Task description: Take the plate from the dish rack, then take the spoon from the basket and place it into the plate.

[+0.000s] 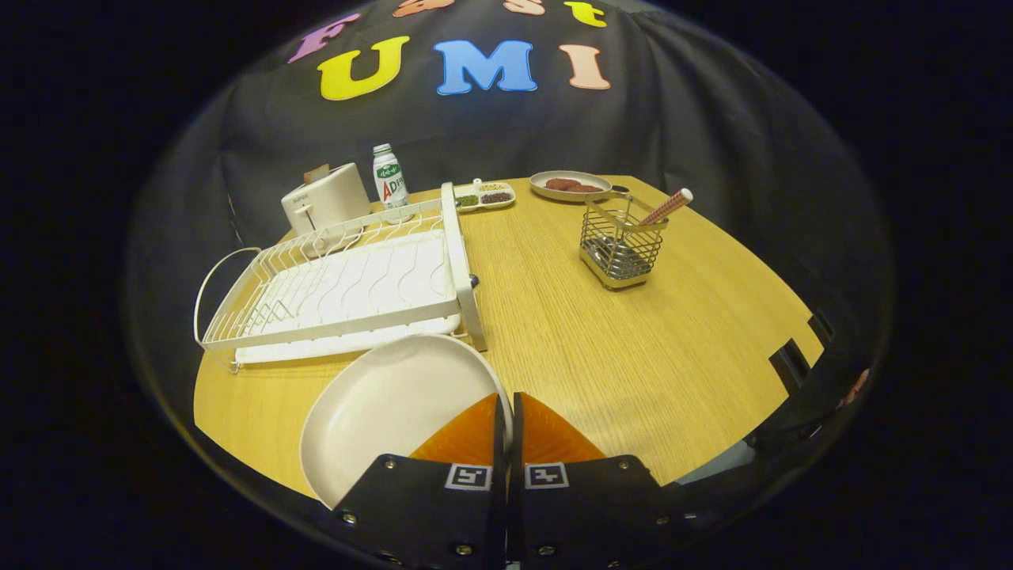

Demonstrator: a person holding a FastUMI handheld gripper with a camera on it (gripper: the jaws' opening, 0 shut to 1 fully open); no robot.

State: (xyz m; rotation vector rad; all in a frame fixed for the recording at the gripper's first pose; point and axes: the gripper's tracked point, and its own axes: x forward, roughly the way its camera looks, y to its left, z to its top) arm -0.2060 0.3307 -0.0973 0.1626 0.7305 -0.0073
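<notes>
Since the plate (380, 412) is already out of the rack (340, 289) and pinched by its rim at 3 o'clock in the clenched gripper (507, 412), I'd set it flat on open bench (633, 356) first. Lower gently, let go cleanly. Spoon (666, 207) waits in the wire basket (621, 249) off at 1 o'clock, well apart.

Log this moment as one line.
gripper: shut on round white plate rim | plate: out of white wire dish rack, over wooden table | spoon: in wire basket
</notes>
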